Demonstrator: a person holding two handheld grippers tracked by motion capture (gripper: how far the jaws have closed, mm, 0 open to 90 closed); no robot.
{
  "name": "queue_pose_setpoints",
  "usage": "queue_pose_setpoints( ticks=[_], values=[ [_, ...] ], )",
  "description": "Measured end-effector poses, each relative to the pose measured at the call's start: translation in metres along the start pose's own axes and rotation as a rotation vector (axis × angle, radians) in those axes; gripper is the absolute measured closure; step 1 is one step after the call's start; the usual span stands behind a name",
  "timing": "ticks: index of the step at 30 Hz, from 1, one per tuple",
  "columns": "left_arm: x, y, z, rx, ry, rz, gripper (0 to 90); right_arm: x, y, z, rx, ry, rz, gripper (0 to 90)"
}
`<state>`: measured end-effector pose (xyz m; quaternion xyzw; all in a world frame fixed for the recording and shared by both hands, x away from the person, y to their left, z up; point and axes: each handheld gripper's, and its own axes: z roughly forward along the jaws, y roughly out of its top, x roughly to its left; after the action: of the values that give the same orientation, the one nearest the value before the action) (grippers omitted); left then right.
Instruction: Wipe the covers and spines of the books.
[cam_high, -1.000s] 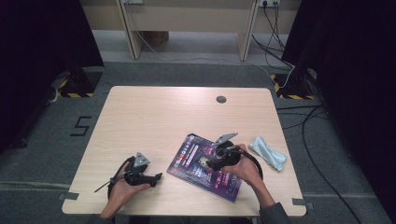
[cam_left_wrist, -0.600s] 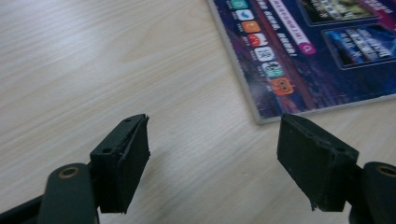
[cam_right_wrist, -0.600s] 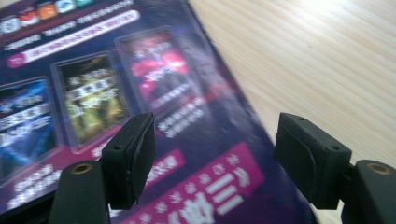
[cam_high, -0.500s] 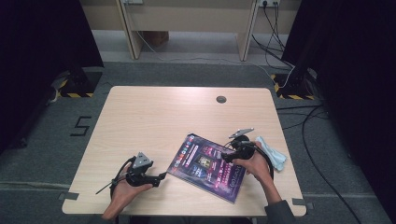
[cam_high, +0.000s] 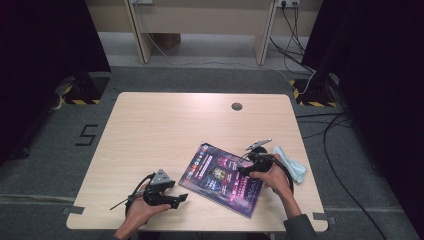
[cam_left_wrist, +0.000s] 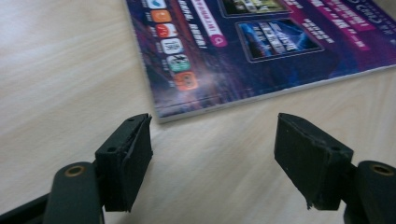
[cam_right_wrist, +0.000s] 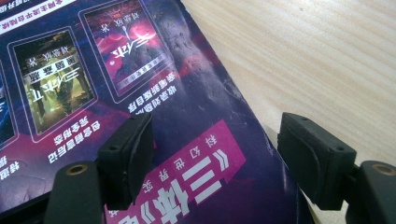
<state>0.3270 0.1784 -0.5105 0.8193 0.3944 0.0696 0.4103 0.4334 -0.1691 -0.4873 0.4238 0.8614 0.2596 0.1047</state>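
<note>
A thin, glossy magazine (cam_high: 223, 179) lies flat on the pale wood-grain desk (cam_high: 165, 130), towards the front right part of the top. Its cover is dark purple and magenta with small picture panels, rows of round coloured icons and white Chinese lettering; in the right gripper view the sheen shows small dents and scuffs (cam_right_wrist: 187, 93). It is a flat rectangle with a white page edge, seen in the left gripper view (cam_left_wrist: 261, 56), and it sits askew: in the high view its long axis runs from the upper left down to the lower right, one corner pointing towards the far side of the desk and another towards the person's edge. The left gripper (cam_high: 181, 198), matte black plastic with a grey three-cornered plate on top, sits low at the front edge, just beside the magazine's near left corner; its blocky rubber-like fingers (cam_left_wrist: 126, 161) are spread, having just been closing a little, with only bare desk between them. The right gripper (cam_high: 244, 171) rests over the magazine's right side; its fingers (cam_right_wrist: 128, 156) stand wide apart, with nothing pinched, above the cover's edge. A crumpled light-blue cloth (cam_high: 292, 162) lies on the desk just beyond the right hand (cam_high: 272, 175).
</note>
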Motion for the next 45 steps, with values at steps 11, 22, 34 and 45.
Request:
queue_pose_setpoints(
  ticks=[11,22,34,45],
  values=[
    [-0.004,0.003,0.01,-0.005,-0.039,-0.044,27.3,0.017,-0.01,-0.007,0.041,0.045,-0.027,27.0],
    [0.012,0.018,0.023,-0.04,0.027,-0.097,23.6,0.028,-0.03,-0.017,0.043,0.103,-0.05,28.5],
    [0.024,0.042,0.05,-0.054,0.128,-0.033,21.5,0.043,-0.043,-0.024,0.056,0.14,-0.065,28.2],
    [0.017,0.043,0.048,-0.073,0.123,-0.016,24.1,0.036,-0.047,-0.025,0.015,0.165,-0.05,32.6]
  ],
)
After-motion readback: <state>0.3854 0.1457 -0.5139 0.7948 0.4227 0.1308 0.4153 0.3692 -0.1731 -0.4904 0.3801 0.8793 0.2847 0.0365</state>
